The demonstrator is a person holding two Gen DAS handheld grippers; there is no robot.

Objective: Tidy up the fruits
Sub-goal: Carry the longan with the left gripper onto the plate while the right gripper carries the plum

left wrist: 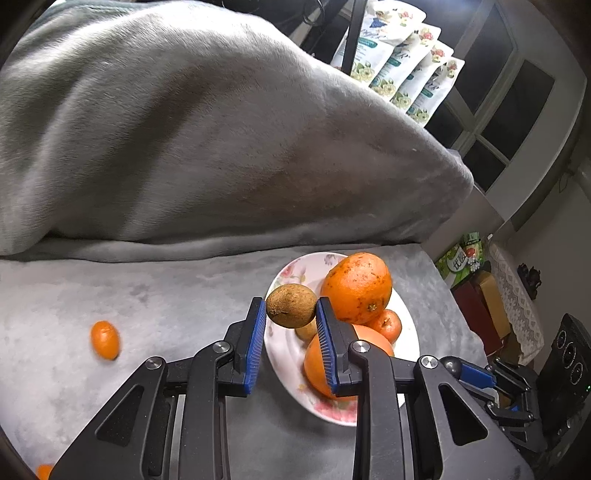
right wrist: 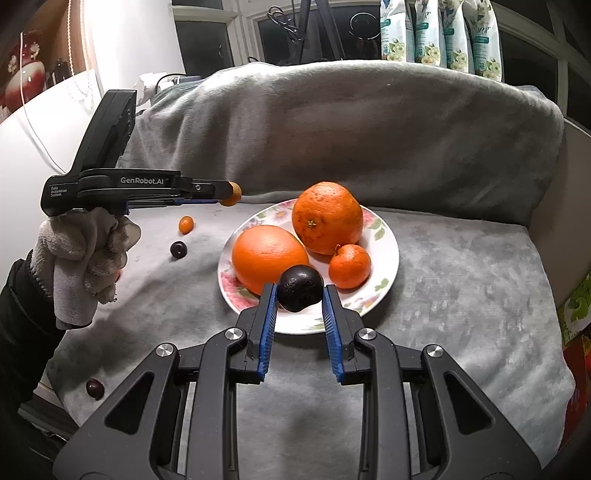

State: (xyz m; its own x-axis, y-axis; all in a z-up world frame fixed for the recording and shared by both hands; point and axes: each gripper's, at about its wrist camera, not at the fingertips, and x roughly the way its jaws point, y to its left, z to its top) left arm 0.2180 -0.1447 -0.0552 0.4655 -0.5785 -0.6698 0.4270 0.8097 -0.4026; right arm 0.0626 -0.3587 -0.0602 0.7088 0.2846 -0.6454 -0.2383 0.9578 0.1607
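The left tongs (left wrist: 291, 314) are pinching a brown fruit (left wrist: 291, 305) and the right tongs (right wrist: 300, 295) a dark fruit (right wrist: 300, 288), both hanging at the plate's (right wrist: 388, 236) six o'clock rim.

Grey plush blanket (right wrist: 461, 295) covers seat and backrest. Row of floral-printed pouches (right wrist: 443, 33) upright behind backrest, against dark window panes (left wrist: 517, 96). Green printed pack (left wrist: 461, 258) and red box (left wrist: 476, 314) beside seat edge. Black device with round sockets (left wrist: 569, 354) further right. White cable (right wrist: 33, 122) at left.
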